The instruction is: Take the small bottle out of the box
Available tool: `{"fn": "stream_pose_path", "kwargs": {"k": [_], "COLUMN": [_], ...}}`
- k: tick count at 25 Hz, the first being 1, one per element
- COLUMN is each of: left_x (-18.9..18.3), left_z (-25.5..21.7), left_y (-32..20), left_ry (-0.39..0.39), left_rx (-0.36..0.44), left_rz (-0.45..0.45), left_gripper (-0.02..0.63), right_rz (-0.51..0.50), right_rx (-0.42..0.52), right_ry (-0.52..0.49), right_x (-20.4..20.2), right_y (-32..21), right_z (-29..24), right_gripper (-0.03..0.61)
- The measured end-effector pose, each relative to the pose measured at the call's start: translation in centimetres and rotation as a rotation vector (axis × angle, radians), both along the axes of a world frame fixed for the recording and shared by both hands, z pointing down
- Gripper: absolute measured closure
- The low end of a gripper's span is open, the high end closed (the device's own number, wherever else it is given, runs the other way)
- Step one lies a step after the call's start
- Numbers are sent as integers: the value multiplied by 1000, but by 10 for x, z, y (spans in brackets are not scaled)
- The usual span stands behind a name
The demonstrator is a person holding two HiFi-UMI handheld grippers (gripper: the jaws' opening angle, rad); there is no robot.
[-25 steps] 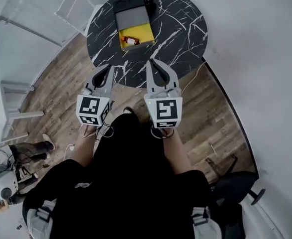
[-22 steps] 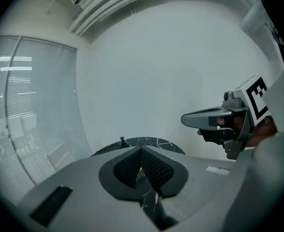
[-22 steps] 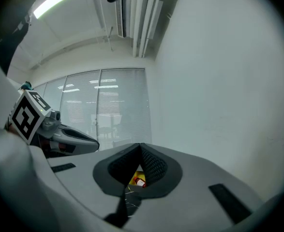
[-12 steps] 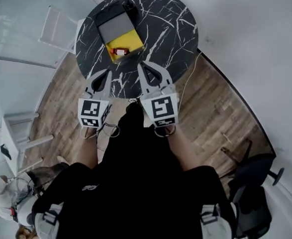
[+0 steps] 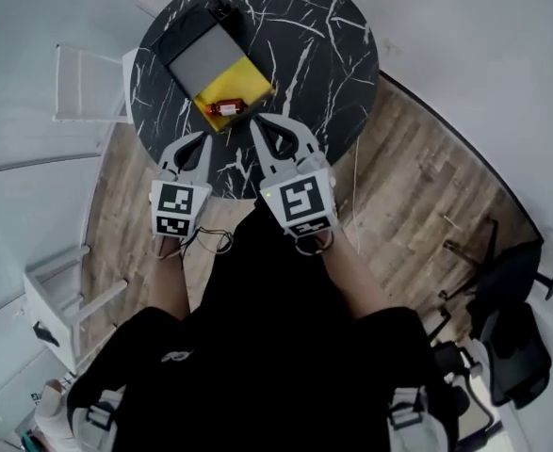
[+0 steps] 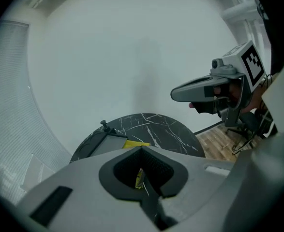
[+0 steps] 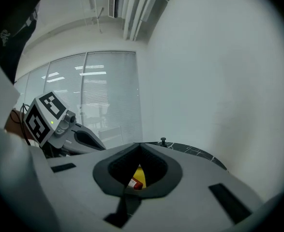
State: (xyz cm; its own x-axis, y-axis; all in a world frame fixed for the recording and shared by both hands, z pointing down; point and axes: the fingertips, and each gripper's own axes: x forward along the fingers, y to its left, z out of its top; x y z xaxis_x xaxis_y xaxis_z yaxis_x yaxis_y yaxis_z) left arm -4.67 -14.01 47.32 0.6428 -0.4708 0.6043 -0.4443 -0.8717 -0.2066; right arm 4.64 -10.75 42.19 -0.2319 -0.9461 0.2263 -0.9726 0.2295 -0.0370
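Both shut tight, nothing held: left gripper (image 5: 205, 137), right gripper (image 5: 256, 121). Small bottle (image 5: 224, 108) lying crosswise in the box (image 5: 221, 84), just ahead-left of the right one, nearer that side.

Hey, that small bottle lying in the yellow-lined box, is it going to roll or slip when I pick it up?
The small bottle lies on its side in the yellow-lined box, so a nudge would probably roll it. It looks tiny beside the box, so it is likely light. Its rounded body might slip from a loose pinch.

Closed, empty — left tool (image 5: 205, 138), right tool (image 5: 255, 121).
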Motion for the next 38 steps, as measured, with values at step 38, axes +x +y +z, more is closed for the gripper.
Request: {"fn": "stream_pose_path", "kwargs": {"k": [38], "left_x": [6], "left_z": [186], "left_y": [-81], "left_ry": [-701], "left_rx": [-126], "left_rz": [822], "left_gripper": [476], "right_rz": [482], "right_rx": [-199], "right_ry": [-128], "right_x": [24], "right_y": [-35], "right_z": [118], "right_gripper": [583]}}
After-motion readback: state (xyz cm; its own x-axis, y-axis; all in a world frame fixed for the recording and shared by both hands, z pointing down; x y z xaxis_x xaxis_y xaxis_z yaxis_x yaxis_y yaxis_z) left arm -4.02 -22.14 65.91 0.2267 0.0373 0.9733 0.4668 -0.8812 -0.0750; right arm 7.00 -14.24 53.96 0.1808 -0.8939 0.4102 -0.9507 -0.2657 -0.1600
